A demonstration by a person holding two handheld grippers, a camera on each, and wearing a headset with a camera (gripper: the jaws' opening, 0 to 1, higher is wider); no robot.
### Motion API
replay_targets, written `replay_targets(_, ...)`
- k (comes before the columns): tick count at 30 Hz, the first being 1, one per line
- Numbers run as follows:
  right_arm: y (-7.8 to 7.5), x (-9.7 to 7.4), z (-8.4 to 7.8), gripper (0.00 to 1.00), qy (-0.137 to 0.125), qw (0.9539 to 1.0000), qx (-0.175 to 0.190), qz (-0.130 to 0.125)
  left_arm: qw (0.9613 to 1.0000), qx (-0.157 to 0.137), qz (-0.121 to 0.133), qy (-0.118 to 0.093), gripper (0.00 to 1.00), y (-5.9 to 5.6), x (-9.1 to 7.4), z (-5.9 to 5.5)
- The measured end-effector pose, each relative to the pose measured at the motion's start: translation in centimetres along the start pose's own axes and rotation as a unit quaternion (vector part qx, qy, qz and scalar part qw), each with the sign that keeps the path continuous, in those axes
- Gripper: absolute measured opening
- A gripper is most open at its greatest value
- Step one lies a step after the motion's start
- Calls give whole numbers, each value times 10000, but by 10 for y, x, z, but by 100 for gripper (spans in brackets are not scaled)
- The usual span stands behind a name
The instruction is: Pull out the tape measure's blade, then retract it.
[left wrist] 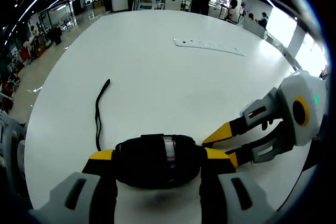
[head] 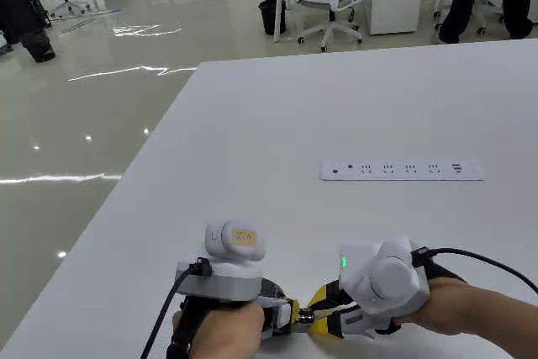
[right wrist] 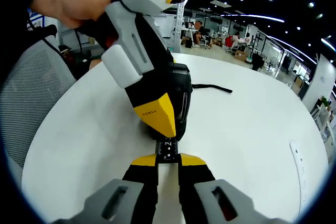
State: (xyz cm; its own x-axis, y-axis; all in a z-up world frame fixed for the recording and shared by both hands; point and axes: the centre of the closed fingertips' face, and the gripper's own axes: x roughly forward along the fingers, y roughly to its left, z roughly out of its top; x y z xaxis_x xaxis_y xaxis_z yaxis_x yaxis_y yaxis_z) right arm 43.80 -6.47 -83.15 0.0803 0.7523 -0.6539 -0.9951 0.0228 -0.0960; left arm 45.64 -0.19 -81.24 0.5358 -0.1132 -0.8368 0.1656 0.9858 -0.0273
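— Gripping what, on the left?
— Clenched with the left gripper (left wrist: pixel 158 155) around the black tape measure (left wrist: pixel 152 170), squeezed from both sides, low at the white tabletop (head: pixel 336 107) near its front edge.
— And on the right?
— Pinching the blade (right wrist: pixel 167 148) with the right gripper (right wrist: pixel 168 160), just beside the case; a short stretch drawn out, marked 2.
— Anything else around?
— Trailing behind the case, a black strap (left wrist: pixel 100 111); farther off, well apart, a white power strip (head: pixel 401 171).

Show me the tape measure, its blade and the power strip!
tape measure (left wrist: pixel 152 165), left gripper view, middle of black case.
blade (right wrist: pixel 167 146), right gripper view, printed numbers.
power strip (head: pixel 402 171), head view, its middle.
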Motion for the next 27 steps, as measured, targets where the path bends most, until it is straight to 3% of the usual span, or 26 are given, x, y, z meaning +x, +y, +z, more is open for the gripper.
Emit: replay_targets(27,1,6,5,13,7,10000,32,-16,9999,-27,-120,-14,59,0,-2,-1)
